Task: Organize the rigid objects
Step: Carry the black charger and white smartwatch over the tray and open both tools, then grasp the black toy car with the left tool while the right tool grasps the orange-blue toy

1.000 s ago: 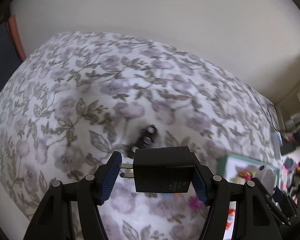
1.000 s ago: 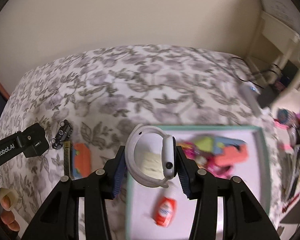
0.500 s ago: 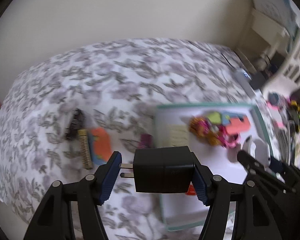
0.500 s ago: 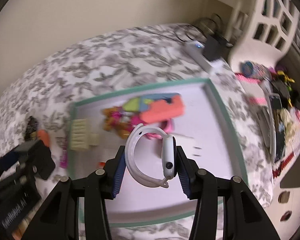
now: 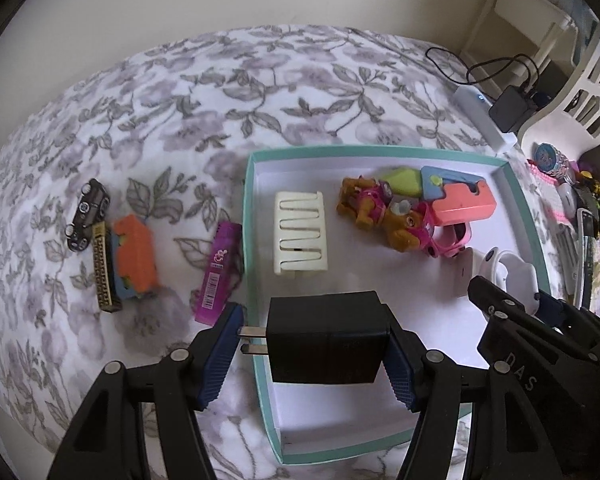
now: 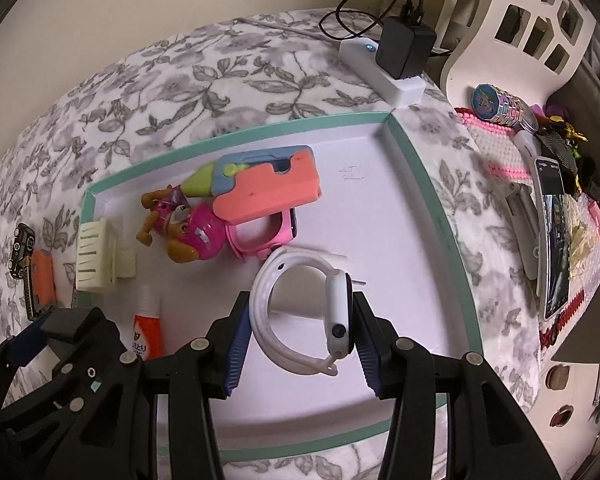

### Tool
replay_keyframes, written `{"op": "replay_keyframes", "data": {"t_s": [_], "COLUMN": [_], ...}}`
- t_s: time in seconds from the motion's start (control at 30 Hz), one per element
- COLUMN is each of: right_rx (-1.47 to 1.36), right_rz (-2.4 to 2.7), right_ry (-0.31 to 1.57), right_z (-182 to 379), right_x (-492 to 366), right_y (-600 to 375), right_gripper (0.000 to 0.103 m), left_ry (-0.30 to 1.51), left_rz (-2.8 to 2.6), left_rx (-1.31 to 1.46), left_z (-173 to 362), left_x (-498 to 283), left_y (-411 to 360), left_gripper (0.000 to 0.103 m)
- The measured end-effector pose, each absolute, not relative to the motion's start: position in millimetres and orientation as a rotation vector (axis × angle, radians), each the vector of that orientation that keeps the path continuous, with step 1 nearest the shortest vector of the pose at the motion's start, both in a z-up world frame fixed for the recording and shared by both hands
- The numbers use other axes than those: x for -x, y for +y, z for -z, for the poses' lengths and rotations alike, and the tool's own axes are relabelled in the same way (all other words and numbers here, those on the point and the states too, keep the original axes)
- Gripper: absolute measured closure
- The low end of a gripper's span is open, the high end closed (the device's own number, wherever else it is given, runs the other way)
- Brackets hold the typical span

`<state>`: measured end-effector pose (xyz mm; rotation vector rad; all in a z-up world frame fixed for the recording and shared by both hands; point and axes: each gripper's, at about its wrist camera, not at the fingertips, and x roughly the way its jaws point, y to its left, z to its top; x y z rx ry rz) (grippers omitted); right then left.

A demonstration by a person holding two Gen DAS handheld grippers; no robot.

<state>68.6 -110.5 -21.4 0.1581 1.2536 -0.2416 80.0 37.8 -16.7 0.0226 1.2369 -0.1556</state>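
Observation:
My left gripper [image 5: 314, 344] is shut on a black plug adapter [image 5: 326, 338], its prongs pointing left, over the near-left part of the teal-rimmed white tray [image 5: 256, 248]. In the right wrist view my right gripper [image 6: 302, 338] is shut on a white smartwatch [image 6: 300, 312], held above the tray's white floor [image 6: 384, 216]. The tray holds a cream comb-like holder [image 5: 300, 236], a toy dog [image 5: 374, 210], a salmon and blue block [image 5: 460, 196], a pink watch [image 6: 260, 236] and a glue bottle [image 6: 146, 330]. The right gripper with the watch [image 5: 508, 276] shows at the tray's right side.
On the floral bedspread left of the tray lie a toy car [image 5: 88, 214], a gold-patterned bar [image 5: 104, 268], an orange block [image 5: 136, 256] and a magenta comb [image 5: 218, 272]. A white power strip with a black charger [image 6: 404, 50] sits beyond the tray. Clutter and a phone [image 6: 554, 236] lie at the right.
Both grippers have swung right and come over the tray, still holding the adapter and the watch. The tray's contents now lie directly ahead of them.

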Motion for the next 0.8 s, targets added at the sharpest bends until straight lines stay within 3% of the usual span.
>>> {"op": "replay_keyframes", "data": {"t_s": [0.13,0.23,0.5,0.6,0.73,0.8], "right_rx": [-0.169,-0.169,-0.196,-0.219,-0.235,-0.239], "right_rz": [0.230,0.235,0.228,0.211,0.191,0.167], "right_ry": [1.259,1.248,1.183,1.154,1.120,1.111], "right_z": [22,21,3,-4,-9,-10], "right_x": [-70,-70,-69,-68,-69,-71], "right_y": [-111,-111,-110,-111,-107,-103], "right_gripper": [0.052,0.039,0.035,0.029,0.016,0.014], "left_ry": [1.248,1.249,1.216,1.185,1.133,1.112], "left_rz": [0.143,0.138,0.111,0.077,0.018,-0.022], "left_rx": [-0.012,0.004,0.095,0.128,0.170,0.180], "left_z": [19,16,0,-7,-15,-17], "left_x": [-82,-84,-89,-91,-94,-97], "left_y": [42,47,75,92,121,137], "left_gripper": [0.022,0.017,0.017,0.000,0.000,0.000]}}
